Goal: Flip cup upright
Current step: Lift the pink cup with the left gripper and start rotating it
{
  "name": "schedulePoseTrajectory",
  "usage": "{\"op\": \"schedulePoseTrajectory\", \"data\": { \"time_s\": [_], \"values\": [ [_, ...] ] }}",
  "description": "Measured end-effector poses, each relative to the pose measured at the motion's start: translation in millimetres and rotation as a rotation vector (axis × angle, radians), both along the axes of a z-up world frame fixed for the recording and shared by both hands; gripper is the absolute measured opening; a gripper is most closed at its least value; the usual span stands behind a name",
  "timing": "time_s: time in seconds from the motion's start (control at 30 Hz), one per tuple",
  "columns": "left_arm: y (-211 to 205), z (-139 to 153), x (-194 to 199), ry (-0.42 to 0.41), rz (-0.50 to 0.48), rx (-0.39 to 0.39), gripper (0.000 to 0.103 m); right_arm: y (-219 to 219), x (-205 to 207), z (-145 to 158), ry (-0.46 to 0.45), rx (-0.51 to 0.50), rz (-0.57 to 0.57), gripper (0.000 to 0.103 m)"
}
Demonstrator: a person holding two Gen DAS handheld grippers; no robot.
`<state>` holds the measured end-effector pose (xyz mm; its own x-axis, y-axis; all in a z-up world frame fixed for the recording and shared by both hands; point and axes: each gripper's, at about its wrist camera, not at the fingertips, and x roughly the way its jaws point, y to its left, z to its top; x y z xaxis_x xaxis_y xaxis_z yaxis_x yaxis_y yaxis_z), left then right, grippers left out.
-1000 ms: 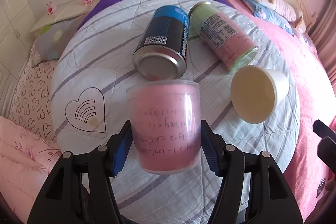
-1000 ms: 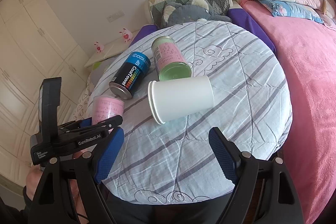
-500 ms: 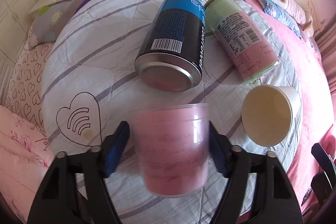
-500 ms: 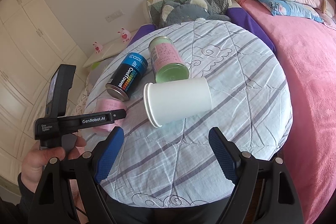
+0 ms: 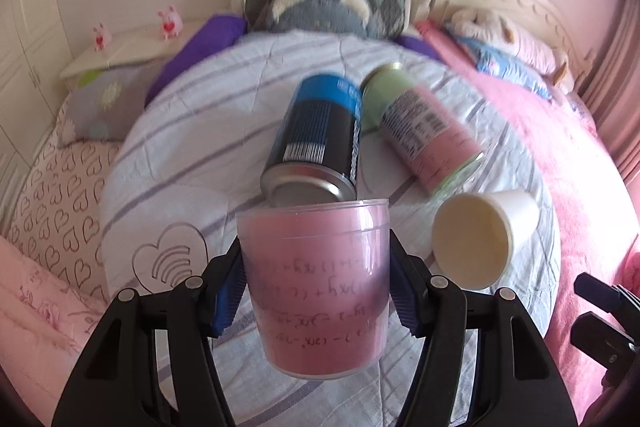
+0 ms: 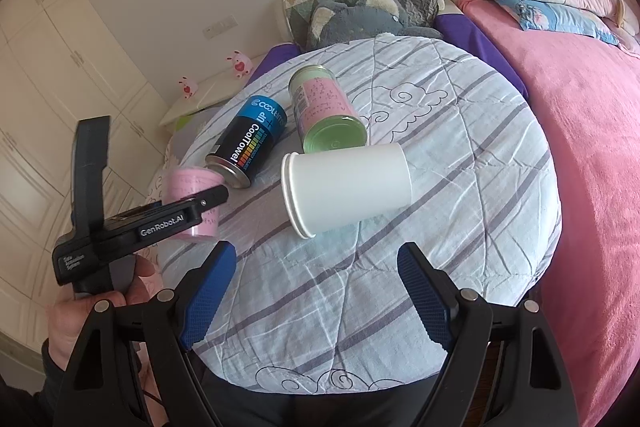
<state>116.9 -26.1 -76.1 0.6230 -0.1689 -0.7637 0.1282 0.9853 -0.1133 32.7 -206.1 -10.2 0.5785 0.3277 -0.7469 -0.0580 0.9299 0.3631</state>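
Observation:
My left gripper (image 5: pixel 316 287) is shut on a clear plastic cup with a pink lining (image 5: pixel 316 291), rim up, near the table's left front. The pink cup (image 6: pixel 192 187) and the left gripper (image 6: pixel 160 223) around it also show in the right wrist view. A white paper cup (image 6: pixel 348 189) lies on its side mid-table, mouth toward the left; it also shows in the left wrist view (image 5: pixel 480 239). My right gripper (image 6: pixel 316 291) is open and empty, over the table's front part, short of the white cup.
A blue-black can (image 6: pixel 250 141) and a green-pink can (image 6: pixel 324 115) lie on their sides behind the cups on the round table (image 6: pixel 480 155) with a striped cloth. A pink bed (image 6: pixel 592 131) is to the right, pillows (image 6: pixel 360 3) behind.
The left gripper tilted down over the table, then levelled back with the pink cup still held. The right gripper has moved slightly forward toward the white cup.

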Motion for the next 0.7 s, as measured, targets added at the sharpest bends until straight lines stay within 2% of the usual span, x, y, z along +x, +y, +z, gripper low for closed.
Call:
{"op": "schedulePoseTrajectory", "data": {
  "time_s": [0.17, 0.4, 0.5, 0.7],
  "values": [
    [7, 3, -27, -0.149, 0.009, -0.003, 0.064, 5, -10, 1, -0.003, -0.007, 0.005, 0.084],
    [21, -16, -64, -0.26, 0.009, -0.048, 0.064, 10, -25, -3, 0.005, -0.015, 0.002, 0.084],
    [19, -6, -70, -0.301, -0.012, -0.042, 0.064, 12, -32, -1, 0.002, -0.019, 0.003, 0.084],
    [15, 31, -72, -0.484, -0.044, -0.012, 0.064, 14, -41, 6, -0.024, -0.013, -0.009, 0.084]
  ]
}}
